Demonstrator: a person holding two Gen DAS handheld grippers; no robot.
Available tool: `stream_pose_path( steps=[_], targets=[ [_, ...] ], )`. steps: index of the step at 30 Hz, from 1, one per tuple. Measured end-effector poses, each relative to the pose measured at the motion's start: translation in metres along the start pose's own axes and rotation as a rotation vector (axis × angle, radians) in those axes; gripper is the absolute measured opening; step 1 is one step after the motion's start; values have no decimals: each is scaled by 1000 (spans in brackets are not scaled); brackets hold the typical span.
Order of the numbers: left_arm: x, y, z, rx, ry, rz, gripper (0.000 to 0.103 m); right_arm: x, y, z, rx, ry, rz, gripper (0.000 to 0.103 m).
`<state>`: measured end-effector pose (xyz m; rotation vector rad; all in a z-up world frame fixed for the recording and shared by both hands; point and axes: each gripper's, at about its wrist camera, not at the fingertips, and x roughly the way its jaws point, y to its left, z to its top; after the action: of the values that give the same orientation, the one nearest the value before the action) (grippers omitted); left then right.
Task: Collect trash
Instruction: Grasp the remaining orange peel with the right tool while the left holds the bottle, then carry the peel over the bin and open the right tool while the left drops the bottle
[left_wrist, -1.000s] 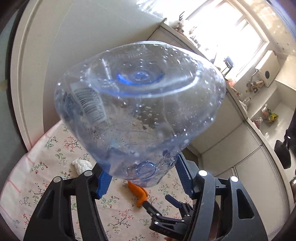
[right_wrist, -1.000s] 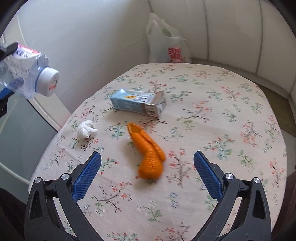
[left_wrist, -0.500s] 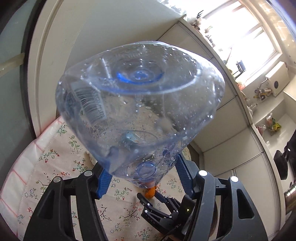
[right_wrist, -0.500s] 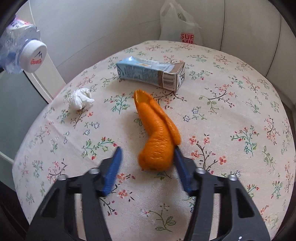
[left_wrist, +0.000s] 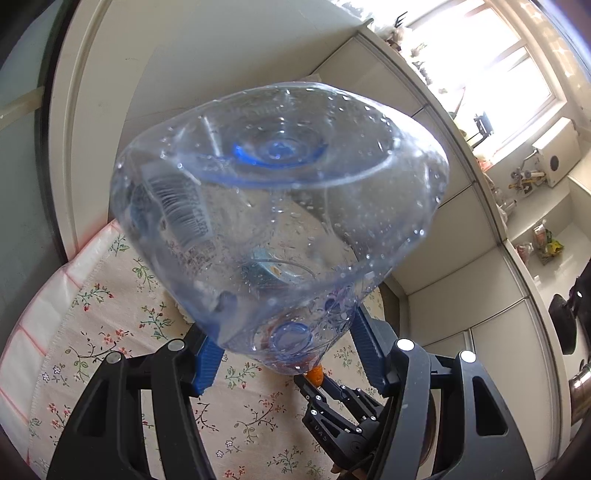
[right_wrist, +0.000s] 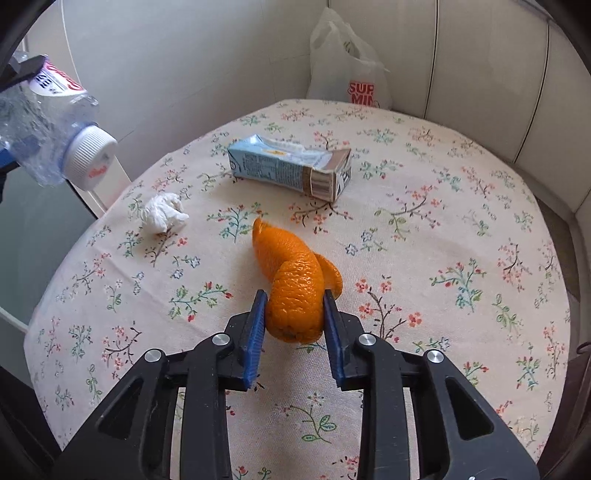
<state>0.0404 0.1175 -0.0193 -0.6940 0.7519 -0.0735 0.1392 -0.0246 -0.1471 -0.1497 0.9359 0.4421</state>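
My right gripper (right_wrist: 294, 314) is shut on the near end of an orange peel (right_wrist: 291, 280) that lies on the floral tablecloth (right_wrist: 461, 229). My left gripper (left_wrist: 284, 354) is shut on a clear plastic bottle (left_wrist: 280, 221), held above the table's left edge; its white-capped neck shows in the right wrist view (right_wrist: 55, 136). A crumpled white tissue (right_wrist: 162, 212) lies left of the peel. A flattened blue drink carton (right_wrist: 291, 168) lies beyond the peel. The right gripper with the peel's tip (left_wrist: 316, 373) shows under the bottle in the left wrist view.
A white plastic bag (right_wrist: 351, 70) with red print stands at the table's far edge against white cabinet panels (right_wrist: 480, 55). A glass panel (right_wrist: 33, 229) borders the table on the left. A kitchen counter and window (left_wrist: 517, 74) lie beyond.
My right gripper moved forward over the peel and closed its jaws from wide open onto it. The left gripper kept the bottle and shifted a little.
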Motion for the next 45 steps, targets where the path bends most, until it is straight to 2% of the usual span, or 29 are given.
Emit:
stream_pose_path(
  steps=[14,22,28,34,39,45],
  targets=[
    [2,-16,-6,52,16,-36,61,-65,-19,7,47,-136,-31,28],
    [9,-22,-17,102,51,-39,61,-113,-51,2,109,-215,-96,28],
    [11,-32,-23,160,55,-52,61,-164,-86,-5,194,-315,-150,29],
    [25,-46,-38,211,101,-61,61,-200,-128,-21,296,-357,-240,29],
    [37,-59,-45,245,135,-71,61,-227,-172,-42,411,-376,-359,29],
    [46,-67,-50,275,168,-81,61,-240,-215,-69,535,-299,-563,29]
  ],
)
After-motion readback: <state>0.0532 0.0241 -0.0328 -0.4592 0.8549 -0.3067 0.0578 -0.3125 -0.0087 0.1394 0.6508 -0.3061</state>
